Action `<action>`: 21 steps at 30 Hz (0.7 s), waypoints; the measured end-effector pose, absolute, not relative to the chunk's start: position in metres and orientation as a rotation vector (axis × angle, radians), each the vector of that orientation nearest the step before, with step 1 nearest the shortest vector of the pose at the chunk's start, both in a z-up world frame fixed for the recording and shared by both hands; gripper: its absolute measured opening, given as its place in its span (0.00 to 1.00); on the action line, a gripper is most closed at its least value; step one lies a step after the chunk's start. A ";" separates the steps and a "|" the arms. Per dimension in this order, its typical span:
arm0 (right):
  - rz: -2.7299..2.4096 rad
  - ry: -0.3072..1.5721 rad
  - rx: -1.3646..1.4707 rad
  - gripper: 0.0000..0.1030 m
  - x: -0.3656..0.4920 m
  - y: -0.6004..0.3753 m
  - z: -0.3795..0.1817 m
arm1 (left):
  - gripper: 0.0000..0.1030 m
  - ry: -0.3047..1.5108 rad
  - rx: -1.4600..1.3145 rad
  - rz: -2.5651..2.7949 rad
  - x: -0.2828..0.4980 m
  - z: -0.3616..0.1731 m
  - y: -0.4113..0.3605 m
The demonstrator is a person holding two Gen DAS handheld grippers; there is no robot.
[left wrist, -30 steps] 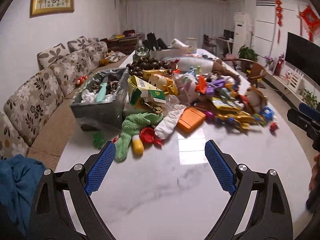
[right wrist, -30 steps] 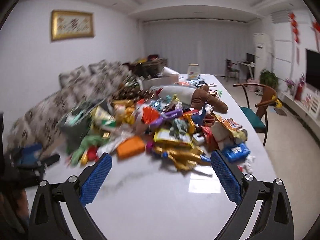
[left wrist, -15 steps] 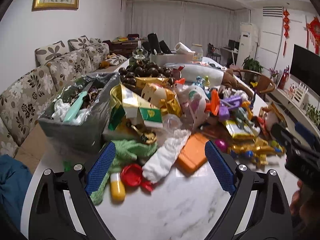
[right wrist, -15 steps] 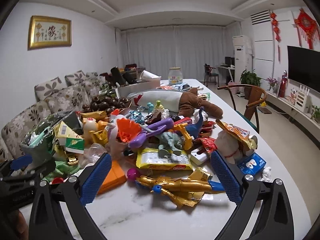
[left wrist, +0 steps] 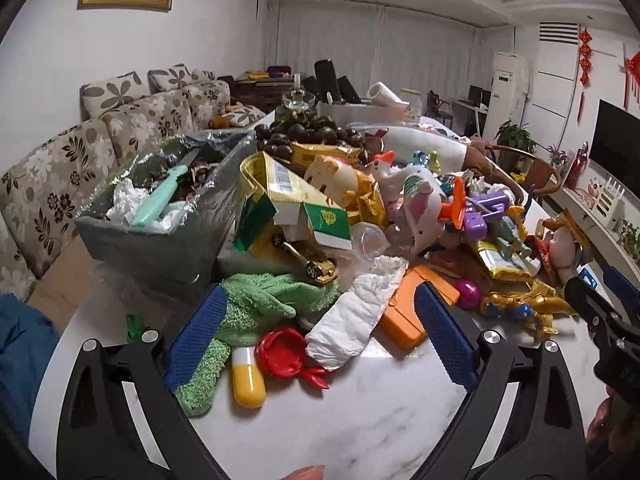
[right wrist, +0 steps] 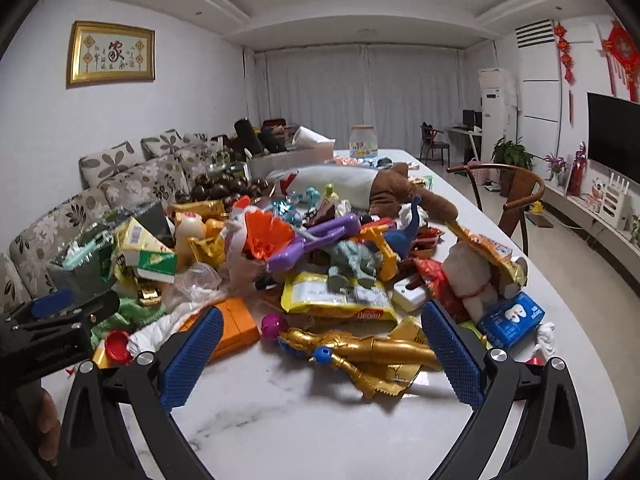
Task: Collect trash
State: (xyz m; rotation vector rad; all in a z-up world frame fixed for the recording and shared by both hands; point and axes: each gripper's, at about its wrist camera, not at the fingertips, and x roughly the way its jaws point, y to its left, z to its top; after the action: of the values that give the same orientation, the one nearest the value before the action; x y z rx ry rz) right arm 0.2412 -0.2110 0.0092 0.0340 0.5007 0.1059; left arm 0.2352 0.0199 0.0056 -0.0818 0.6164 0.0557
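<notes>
Both grippers are hanging wide open over the marble table, gripping nothing. The left gripper is framing a crumpled tissue and a red cap; the right gripper is sitting over a gold figure. Further back, a bin stuffed with trash is standing left of the pile.

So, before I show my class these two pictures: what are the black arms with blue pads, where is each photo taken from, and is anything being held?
They are hand-held grippers, one per hand, each carrying a fisheye camera looking along its fingers. One picture comes from the left gripper, the other from the right gripper. Both are open and hold nothing. On the marble table lies a heap of toys and wrappers: a crumpled white tissue, a green cloth, an orange box, a gold figure. A grey bin already holds rubbish.
</notes>
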 end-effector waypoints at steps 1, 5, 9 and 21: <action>0.102 0.504 0.025 0.95 0.242 -0.210 0.008 | 0.90 0.621 -0.083 0.055 0.236 0.005 0.020; 0.090 0.513 0.013 0.95 0.243 -0.209 0.005 | 0.90 0.629 -0.071 0.060 0.237 0.002 0.019; 0.086 0.503 0.005 0.95 0.244 -0.208 0.004 | 0.90 0.630 -0.068 0.062 0.237 0.001 0.018; 0.088 0.527 -0.008 0.95 0.248 -0.204 -0.003 | 0.90 0.630 -0.068 0.057 0.236 0.001 0.018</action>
State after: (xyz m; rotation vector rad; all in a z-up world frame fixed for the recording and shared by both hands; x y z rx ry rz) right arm 0.2478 -0.2037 -0.0032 -0.0080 0.5268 0.0881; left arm 0.2360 0.0182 0.0011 -0.0679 0.6301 0.0570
